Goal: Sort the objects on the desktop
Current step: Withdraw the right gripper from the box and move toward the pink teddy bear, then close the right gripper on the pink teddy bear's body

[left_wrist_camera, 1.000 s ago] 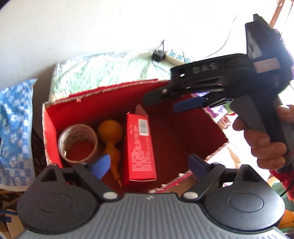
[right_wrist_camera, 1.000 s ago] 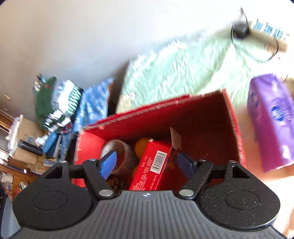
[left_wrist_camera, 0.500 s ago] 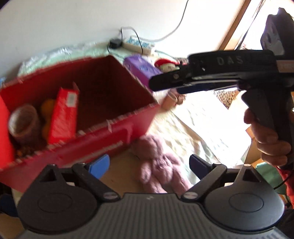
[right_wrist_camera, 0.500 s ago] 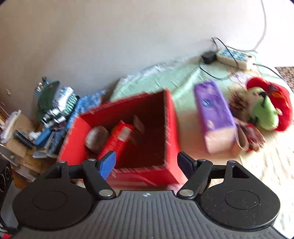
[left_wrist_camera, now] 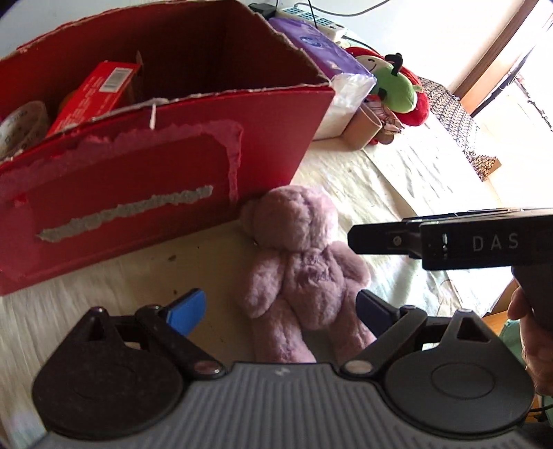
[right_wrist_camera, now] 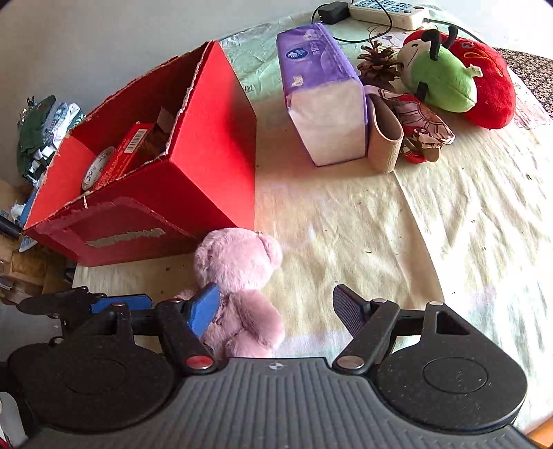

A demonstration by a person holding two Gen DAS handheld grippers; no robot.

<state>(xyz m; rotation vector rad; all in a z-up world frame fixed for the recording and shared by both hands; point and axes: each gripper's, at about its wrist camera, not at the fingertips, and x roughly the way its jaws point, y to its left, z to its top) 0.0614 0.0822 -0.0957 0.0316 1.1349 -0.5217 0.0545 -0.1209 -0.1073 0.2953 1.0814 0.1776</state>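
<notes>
The left tongs (left_wrist_camera: 280,309) are spread wide, with nothing pinched; the legs of a pink plush bear (left_wrist_camera: 297,273) lie between their blue tips at the lower centre of the left wrist view. The bear lies flat on the cream-clothed desk (right_wrist_camera: 397,221), its head just beside the near corner of a torn red cardboard box (left_wrist_camera: 166,179) that fills the upper left of that frame. Inside the box are a red carton (left_wrist_camera: 93,95) and a roll of tape (left_wrist_camera: 20,127).

The right tongs (right_wrist_camera: 276,307) are also spread and empty. In the right wrist view the bear sits at lower centre, partly behind the left blue tip, touching neither pad as far as can be told. From the left wrist view the right tongs enter from the right edge as a black bar level with the bear's body, held by a hand (left_wrist_camera: 528,331).

Toward the upper right of the right wrist view, well apart from the bear, stand a purple tissue pack (right_wrist_camera: 321,93), a tan roll (right_wrist_camera: 385,138), a pine cone (right_wrist_camera: 376,64), and a red-and-green plush ladybird (right_wrist_camera: 459,72). A power strip (right_wrist_camera: 387,8) lies at the top edge.
</notes>
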